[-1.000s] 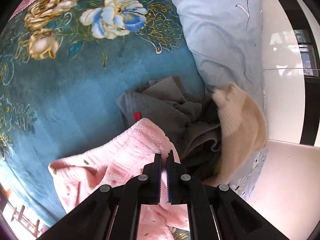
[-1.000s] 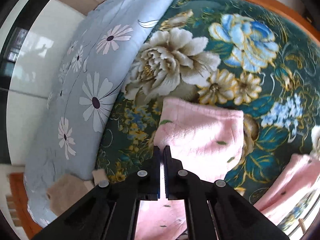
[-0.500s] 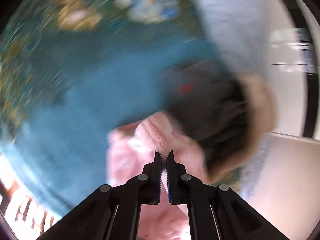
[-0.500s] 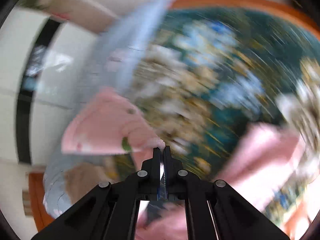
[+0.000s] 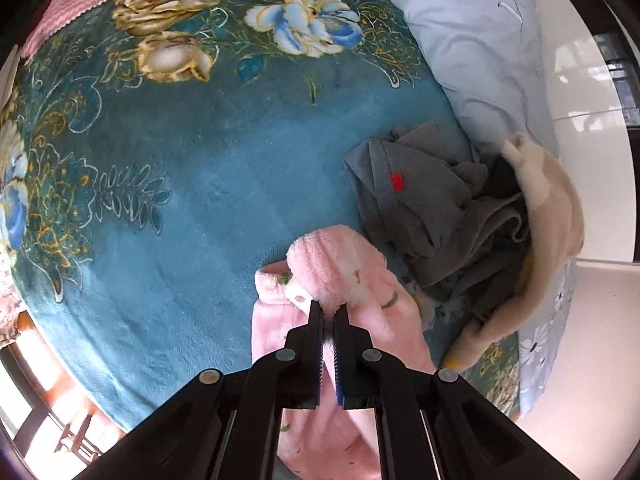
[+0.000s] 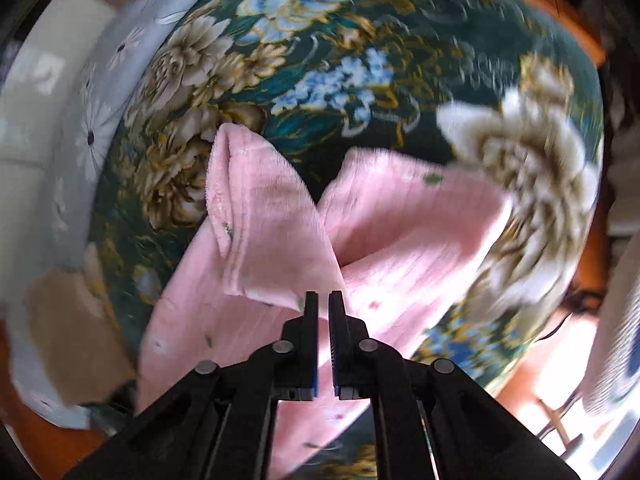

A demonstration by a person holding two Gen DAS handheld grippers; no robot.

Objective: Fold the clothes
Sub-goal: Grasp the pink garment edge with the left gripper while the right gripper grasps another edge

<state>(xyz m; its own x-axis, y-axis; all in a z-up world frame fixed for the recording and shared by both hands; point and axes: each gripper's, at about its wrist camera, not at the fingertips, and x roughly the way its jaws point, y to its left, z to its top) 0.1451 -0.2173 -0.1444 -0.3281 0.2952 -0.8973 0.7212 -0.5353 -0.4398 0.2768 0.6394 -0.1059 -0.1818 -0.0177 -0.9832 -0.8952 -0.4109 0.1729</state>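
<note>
The floral blanket [image 5: 192, 200] spreads beyond my fingers. A second ago the pink fleece garment [image 6: 248, 240] lay flat; now it is doubled over. My left gripper [image 5: 329, 310] and right gripper [image 6: 323, 300] both pinch its edges, fold nearly landed.

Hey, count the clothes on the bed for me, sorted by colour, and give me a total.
Pink: 1, the fleece garment pinched by both grippers
Grey: 1 crumpled heap; whether it is a single garment cannot be told
Cream: 1 fuzzy piece draped over the grey heap
Total: 3 at least; the pink knit cloth at the far corner is not counted.
</note>
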